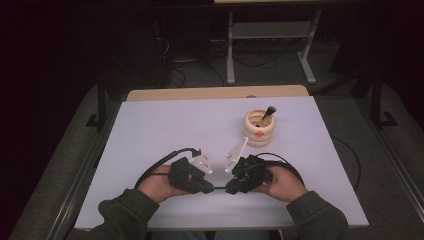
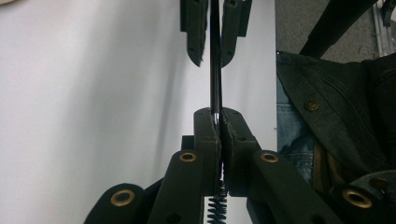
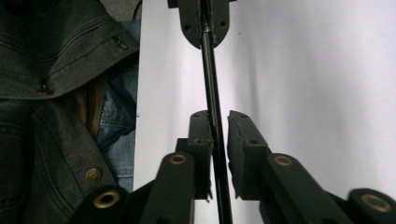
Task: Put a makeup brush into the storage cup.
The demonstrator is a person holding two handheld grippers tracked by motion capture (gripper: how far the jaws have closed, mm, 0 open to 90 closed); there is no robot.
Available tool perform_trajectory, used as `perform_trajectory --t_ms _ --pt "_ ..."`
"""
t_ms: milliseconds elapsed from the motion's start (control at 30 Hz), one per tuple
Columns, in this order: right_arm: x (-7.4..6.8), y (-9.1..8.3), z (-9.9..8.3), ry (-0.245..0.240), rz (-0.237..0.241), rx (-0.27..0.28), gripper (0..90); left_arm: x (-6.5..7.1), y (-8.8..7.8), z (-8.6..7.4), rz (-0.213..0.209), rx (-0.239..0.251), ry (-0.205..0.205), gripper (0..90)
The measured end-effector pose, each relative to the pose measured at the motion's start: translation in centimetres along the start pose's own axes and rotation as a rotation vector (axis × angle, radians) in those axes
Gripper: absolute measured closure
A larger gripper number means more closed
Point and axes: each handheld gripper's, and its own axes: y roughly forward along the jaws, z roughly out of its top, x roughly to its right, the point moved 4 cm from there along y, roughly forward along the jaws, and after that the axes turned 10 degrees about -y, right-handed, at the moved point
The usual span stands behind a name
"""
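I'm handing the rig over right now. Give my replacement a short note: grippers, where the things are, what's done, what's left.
Left gripper: shut on the thin black brush, bristles behind its jaws.
Right gripper: jaws slightly apart around the same brush's handle; the left-hand pad touches it, the other stands clear.
The brush spans level between both grippers, near the table's front edge.
Ringed wooden holder: far right, another brush standing in it.
Done: brush passed to the left gripper.
Left, probably: withdraw the right gripper, then stow the brush.

Black brush point(image 2: 215, 74), black grippers, pale wooden holder point(image 1: 259, 128) with orange dot, white table point(image 1: 165, 130).
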Motion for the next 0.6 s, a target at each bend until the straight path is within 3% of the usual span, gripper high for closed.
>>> perform_trajectory --t_ms 200,233,267,367,600 --pt "-0.4 0.3 0.0 -0.035 -0.002 -0.017 84.2 0.1 0.0 -0.1 -0.006 0.013 -0.007 84.4" --pt "-0.6 0.3 0.0 -0.023 0.003 -0.008 84.3 0.1 0.0 -0.1 -0.013 0.034 -0.026 83.4" --pt "-0.6 0.2 -0.1 -0.023 -0.003 -0.002 84.4 -0.1 -0.2 -0.2 -0.017 0.035 -0.019 82.2" --pt "-0.8 0.1 -0.4 -0.01 -0.01 0.022 84.5 -0.5 -0.5 -0.4 -0.012 0.082 -0.054 70.9" --pt "-0.7 -0.1 -1.3 0.013 -0.039 0.082 84.5 -1.0 -1.0 -1.2 -0.019 0.156 -0.116 63.7"
